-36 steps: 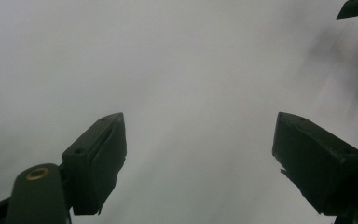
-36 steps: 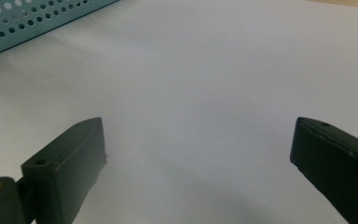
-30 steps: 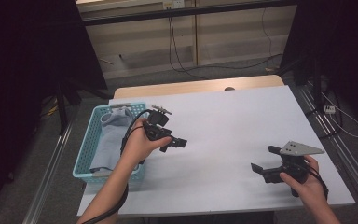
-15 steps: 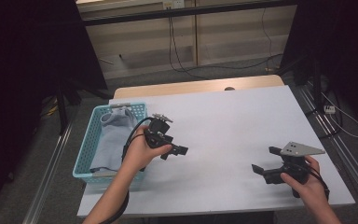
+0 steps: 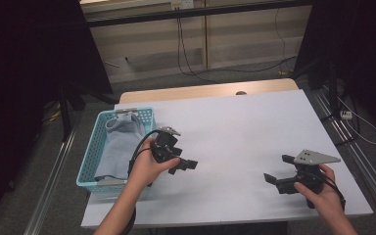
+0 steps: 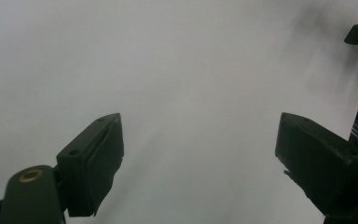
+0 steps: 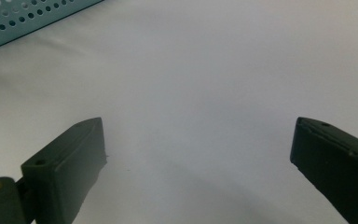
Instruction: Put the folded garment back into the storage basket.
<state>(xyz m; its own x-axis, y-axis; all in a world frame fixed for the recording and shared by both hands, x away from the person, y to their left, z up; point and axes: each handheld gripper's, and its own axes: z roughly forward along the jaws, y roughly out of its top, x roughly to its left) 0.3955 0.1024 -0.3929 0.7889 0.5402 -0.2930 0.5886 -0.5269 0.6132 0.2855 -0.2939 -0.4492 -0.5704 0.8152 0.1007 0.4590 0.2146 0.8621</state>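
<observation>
While spread wide with nothing between them, jaws of left gripper (image 5: 186,165) low over bare white tabletop (image 5: 245,127), left of centre in high view, just right of light blue basket (image 5: 89,156). Grey cloth (image 5: 117,144) bunched inside that basket, apart from the jaws. Right gripper (image 5: 279,171) at lower right of frame, jaws likewise wide apart and empty, close over tabletop, well apart from basket.

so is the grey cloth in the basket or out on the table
In the basket. The grey cloth lies bunched inside the blue basket at the table's left edge, within its walls.
</observation>
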